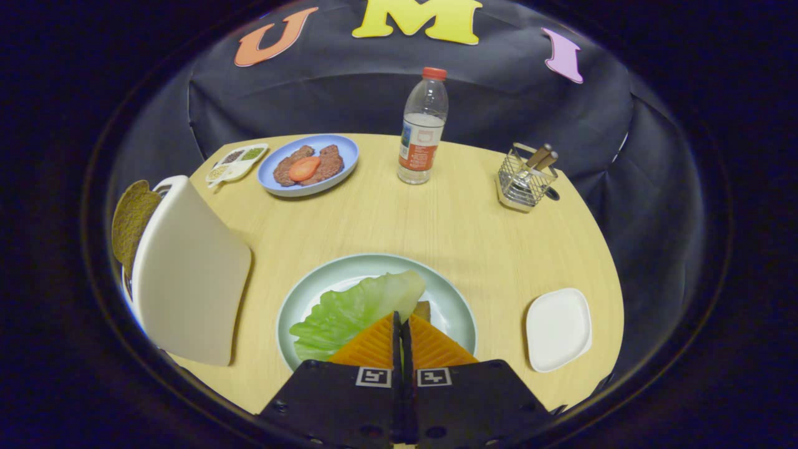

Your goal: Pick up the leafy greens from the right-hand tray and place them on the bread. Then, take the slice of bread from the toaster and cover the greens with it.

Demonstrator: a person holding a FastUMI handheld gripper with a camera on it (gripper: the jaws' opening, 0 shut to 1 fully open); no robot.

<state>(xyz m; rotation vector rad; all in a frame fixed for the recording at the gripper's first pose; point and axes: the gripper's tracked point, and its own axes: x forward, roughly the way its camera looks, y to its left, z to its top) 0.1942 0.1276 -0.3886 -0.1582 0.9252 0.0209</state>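
**Greens on the plate, fingers pressed together over them**

At the far left stands the white toaster (187, 274), and a brown slice of bread (131, 218) sticks up out of its top. Behind it, near the wall, lies a small white dish with seasonings (237, 163), and just beside this a blue plate (341, 167) with two brown patties (312, 163) and a slice of tomato (304, 168) on top of them.

In the middle, close to the fingers, is a pale green plate (449, 305). The leafy greens (355, 308) lie on it, spread over the left half. A small brown corner of bread (423, 310) shows from under the leaf — the rest is hidden. The gripper (399, 324) is over this plate; its two fingers are closed against each other with almost no gap, their tips just above the edge of the leaf. I cannot tell if some leaf is pinched between them.

Further back stands a clear water bottle (424, 128) with a red cap. To the right is a wire holder (525, 181) with wooden handles in it, and nearer — a small white tray (558, 329), well apart from the plate.
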